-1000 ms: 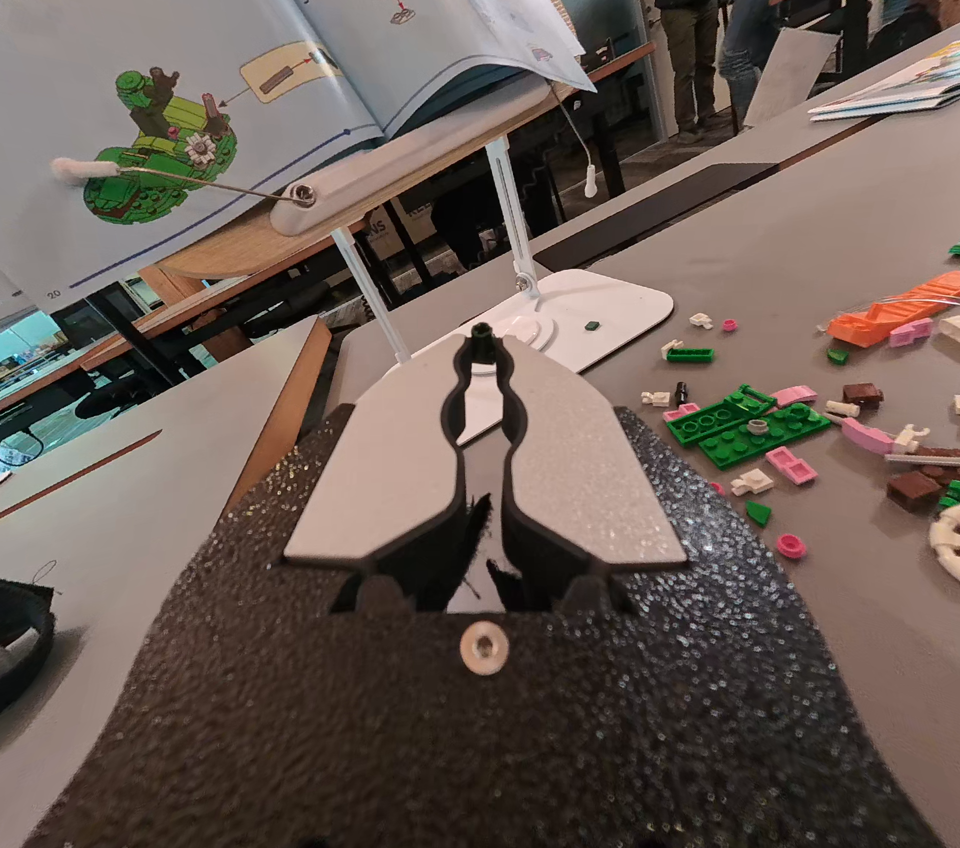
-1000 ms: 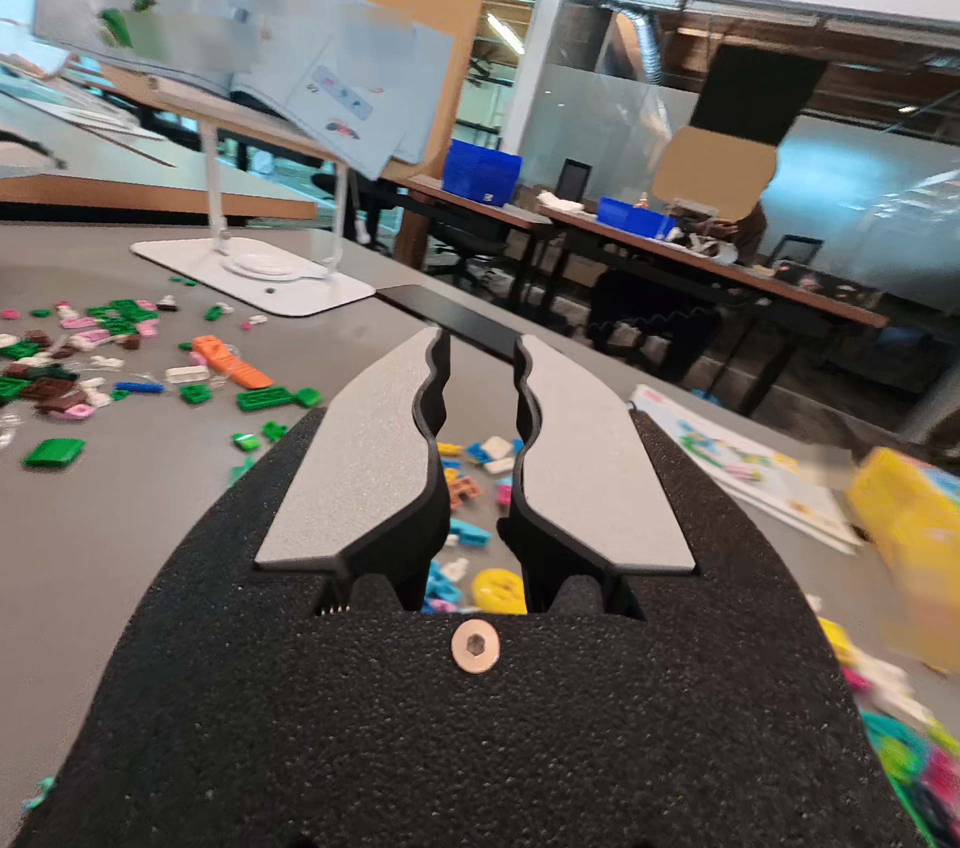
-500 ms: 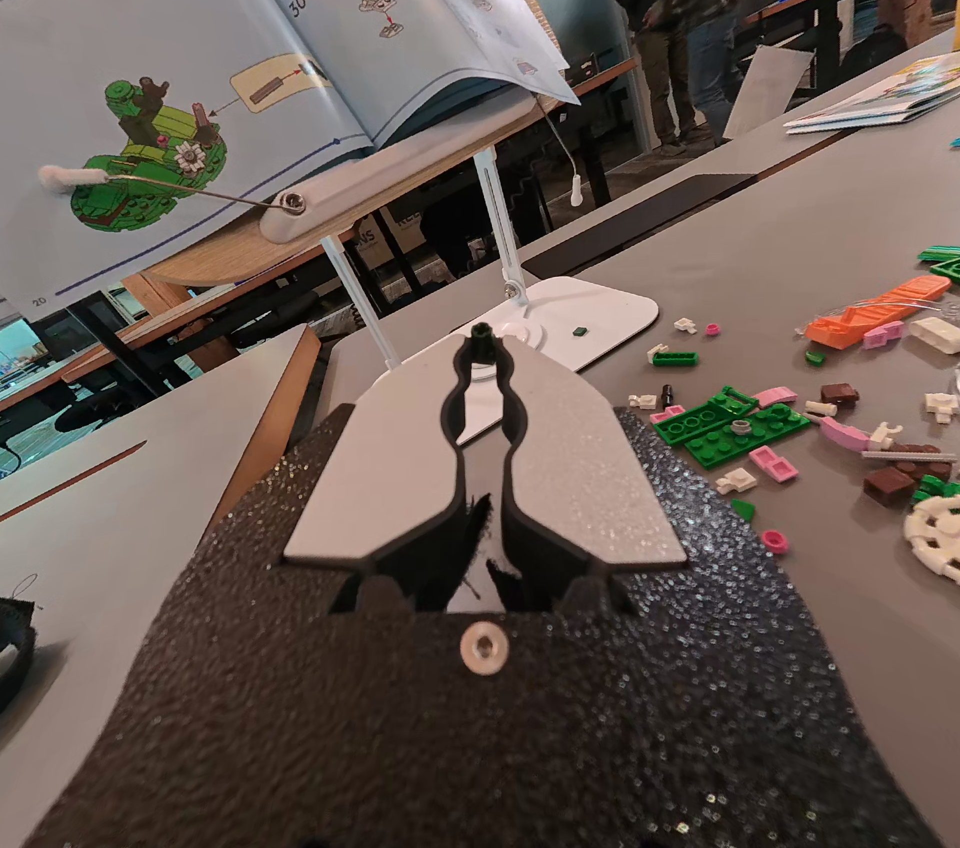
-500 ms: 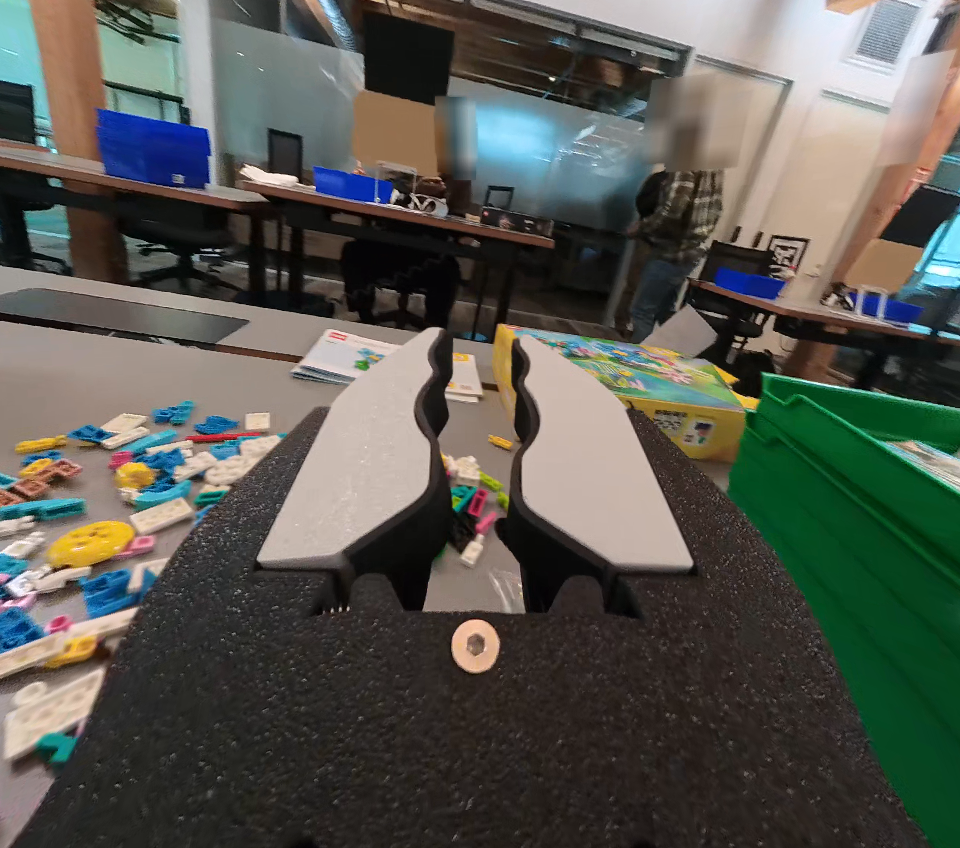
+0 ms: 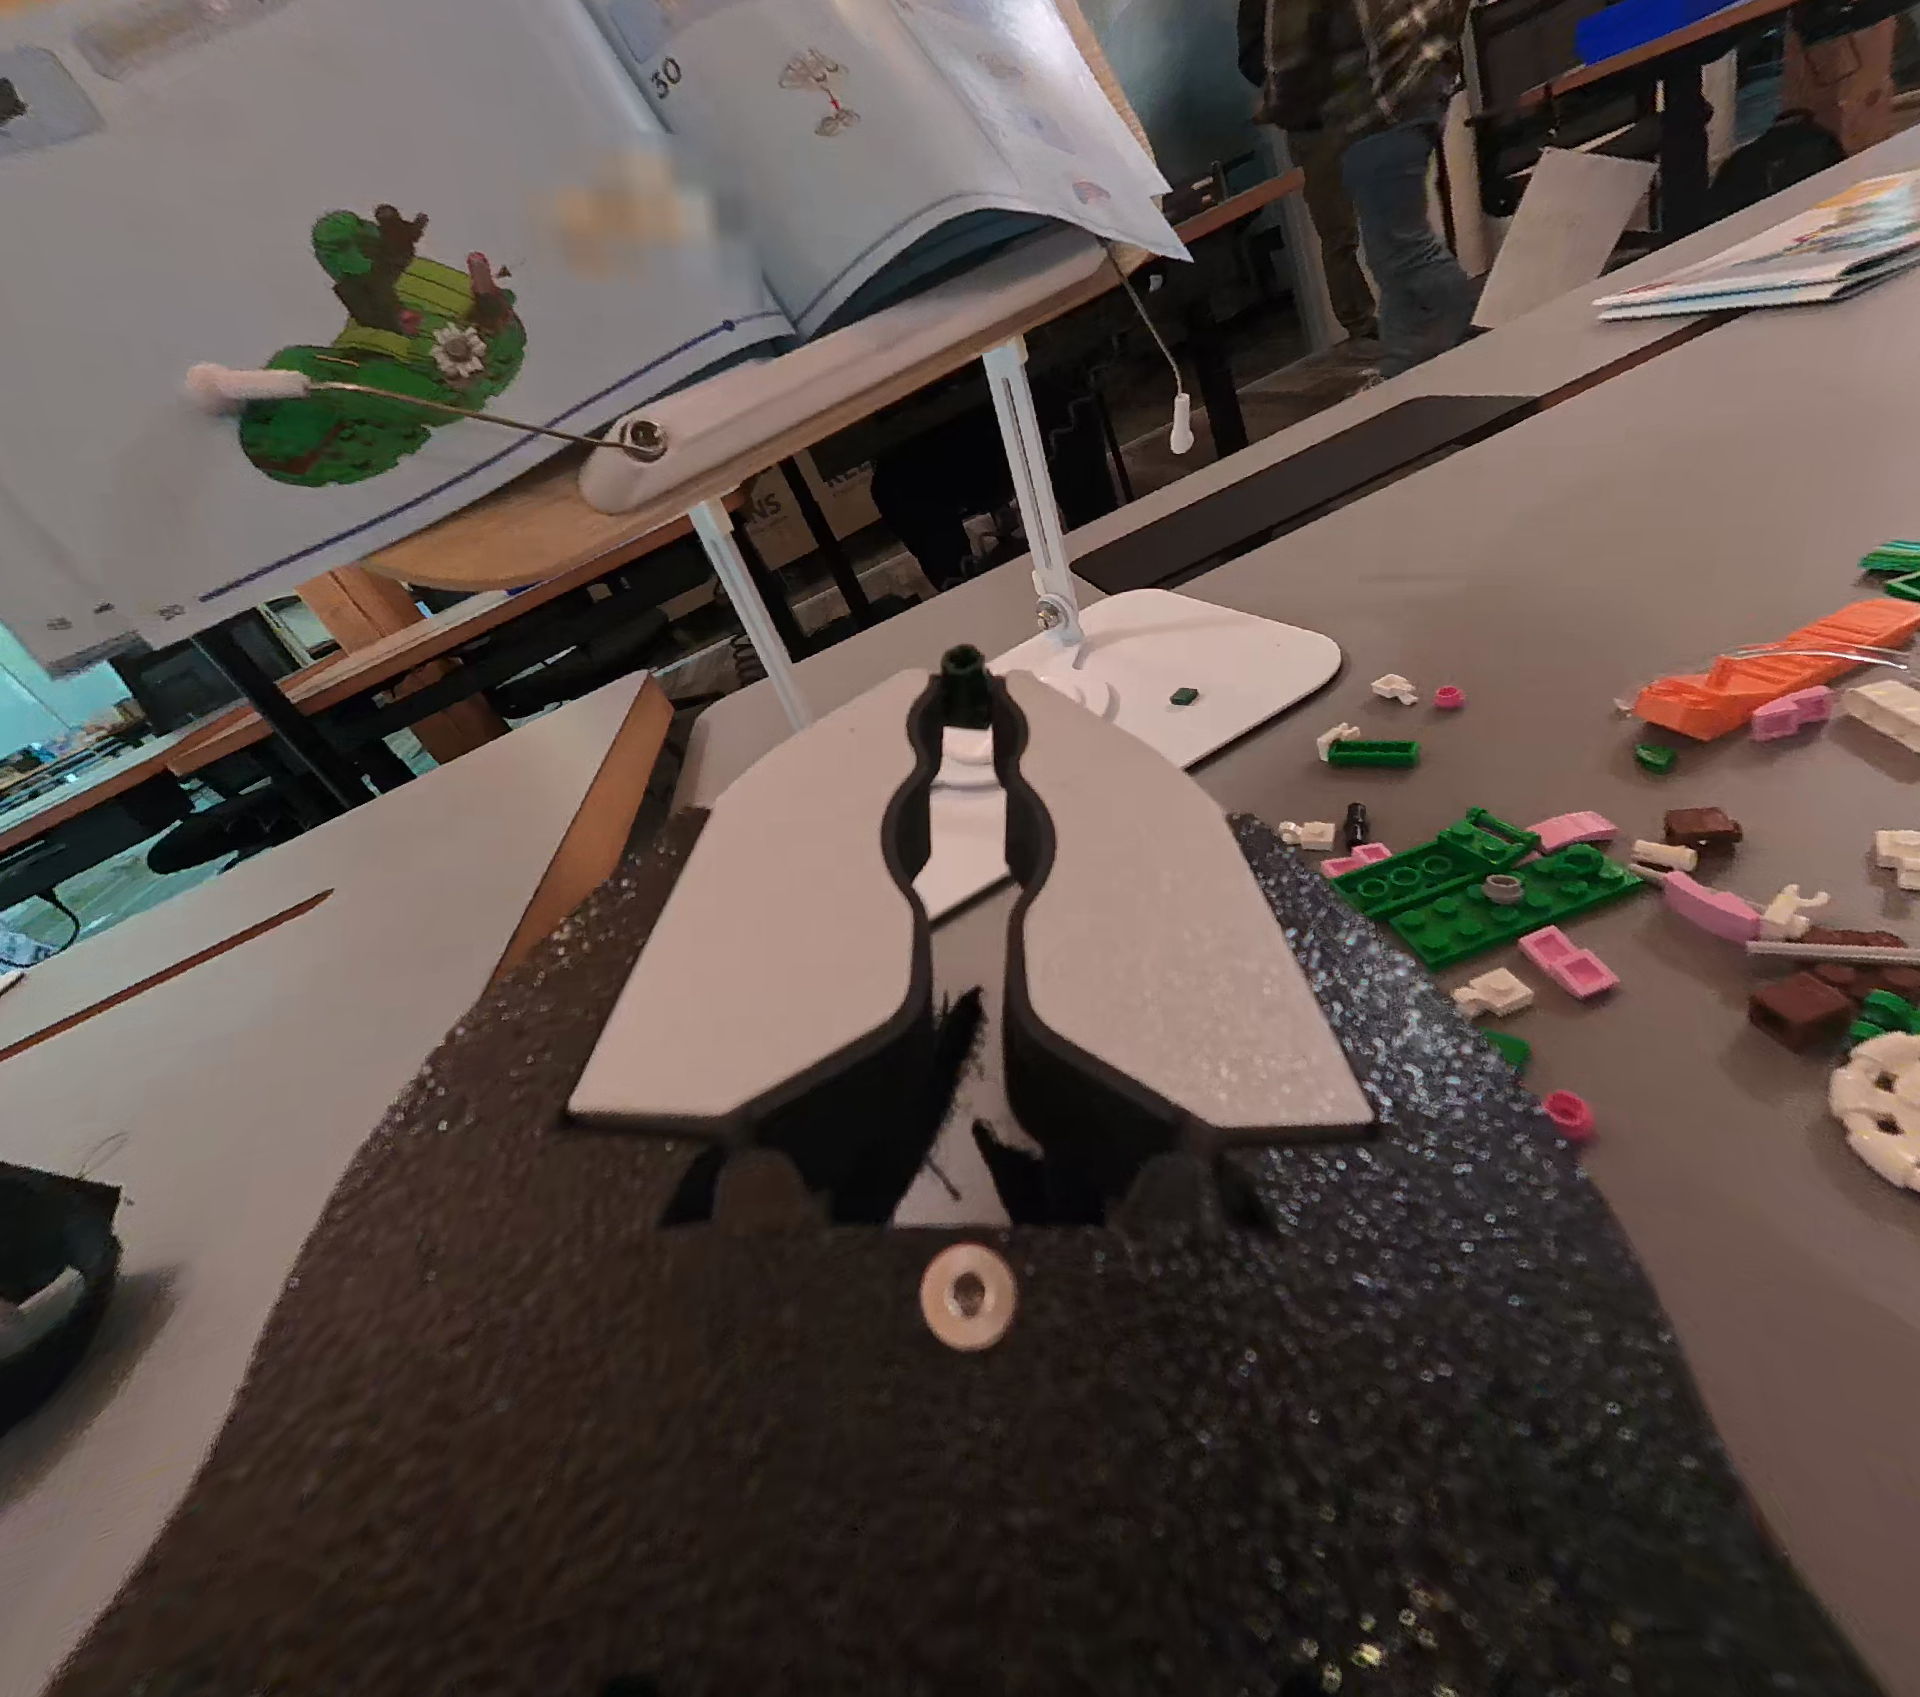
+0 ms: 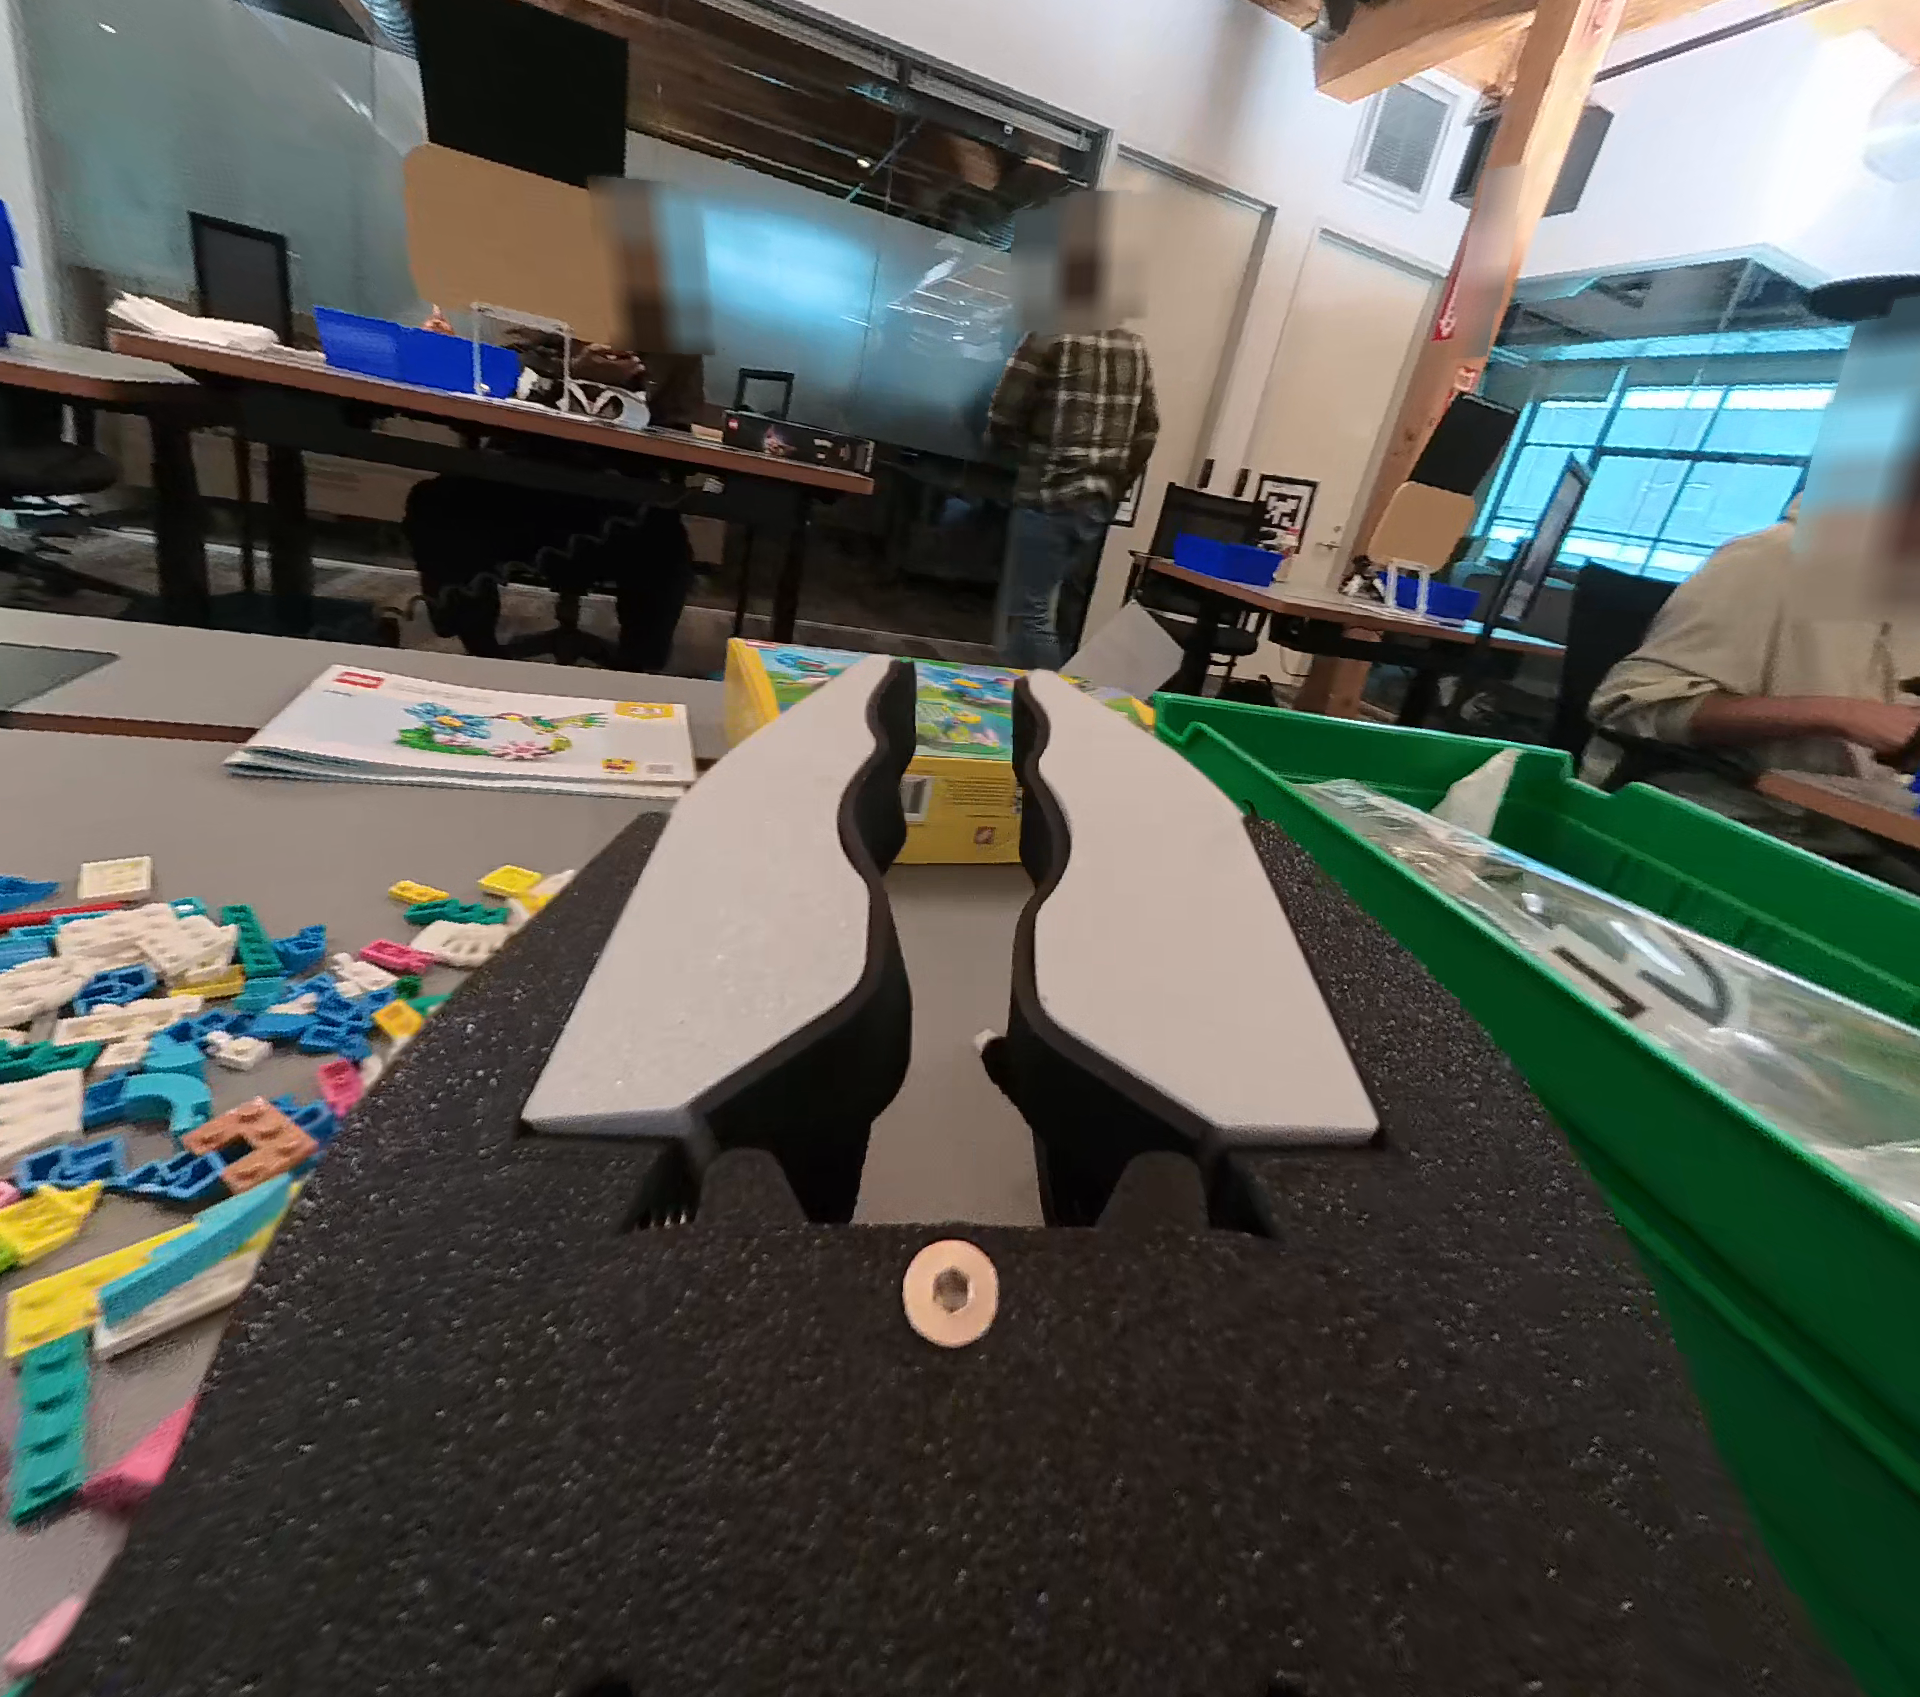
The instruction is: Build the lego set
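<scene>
My left gripper is shut on a small dark green round Lego piece held at its fingertips above the grey table. To its right lie green plates among pink, white and brown pieces. The open instruction booklet rests on a stand behind. My right gripper is open and empty, held above the table and pointing at a yellow Lego box. A pile of blue, white, yellow and teal pieces lies to its left.
A green bin holding clear bags stands close on the right. A closed booklet lies at the back of the table. The stand's white base sits ahead of the left gripper. An orange piece lies far right. People are at other tables behind. The tips of one gripper are about 70 cm away from the tips of the other.
My right gripper has swung right, from the green and pink pieces past the blue and yellow pile to the yellow box and green bin. The left gripper still holds its piece and shifted slightly.
</scene>
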Motion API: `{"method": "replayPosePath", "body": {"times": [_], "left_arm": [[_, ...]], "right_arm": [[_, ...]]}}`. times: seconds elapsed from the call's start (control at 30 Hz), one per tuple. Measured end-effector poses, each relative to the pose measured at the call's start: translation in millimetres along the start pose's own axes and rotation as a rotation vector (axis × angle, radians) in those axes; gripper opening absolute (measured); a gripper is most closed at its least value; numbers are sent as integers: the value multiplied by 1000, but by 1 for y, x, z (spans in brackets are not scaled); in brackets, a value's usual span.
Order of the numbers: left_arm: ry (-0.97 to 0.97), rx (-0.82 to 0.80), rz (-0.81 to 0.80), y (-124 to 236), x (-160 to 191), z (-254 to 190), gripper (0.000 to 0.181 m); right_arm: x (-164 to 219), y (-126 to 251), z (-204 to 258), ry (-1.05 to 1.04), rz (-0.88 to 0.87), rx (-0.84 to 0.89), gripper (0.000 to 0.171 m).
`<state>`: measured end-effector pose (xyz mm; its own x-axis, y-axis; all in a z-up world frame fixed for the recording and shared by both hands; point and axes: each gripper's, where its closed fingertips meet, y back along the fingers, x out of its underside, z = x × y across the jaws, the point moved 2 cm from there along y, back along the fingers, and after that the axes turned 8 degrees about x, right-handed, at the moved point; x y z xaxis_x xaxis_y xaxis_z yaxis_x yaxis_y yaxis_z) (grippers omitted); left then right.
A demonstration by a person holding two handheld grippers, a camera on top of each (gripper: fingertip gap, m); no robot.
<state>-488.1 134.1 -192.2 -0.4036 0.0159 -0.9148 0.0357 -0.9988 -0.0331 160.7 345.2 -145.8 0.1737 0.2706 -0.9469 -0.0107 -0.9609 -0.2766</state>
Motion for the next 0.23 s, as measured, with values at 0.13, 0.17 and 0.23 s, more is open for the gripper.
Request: {"method": "replayPosePath", "body": {"times": [0.13,0.17,0.23], "left_arm": [[-4,0,1,0,0,-1,8],[-5,1,1,0,0,-1,8],[-5,3,1,-1,0,-1,8]], "right_arm": [[-2,2,-15,16,-10,50,17],[-1,2,-19,15,-11,64,16],[-1,4,-27,2,-15,89,16]]}}
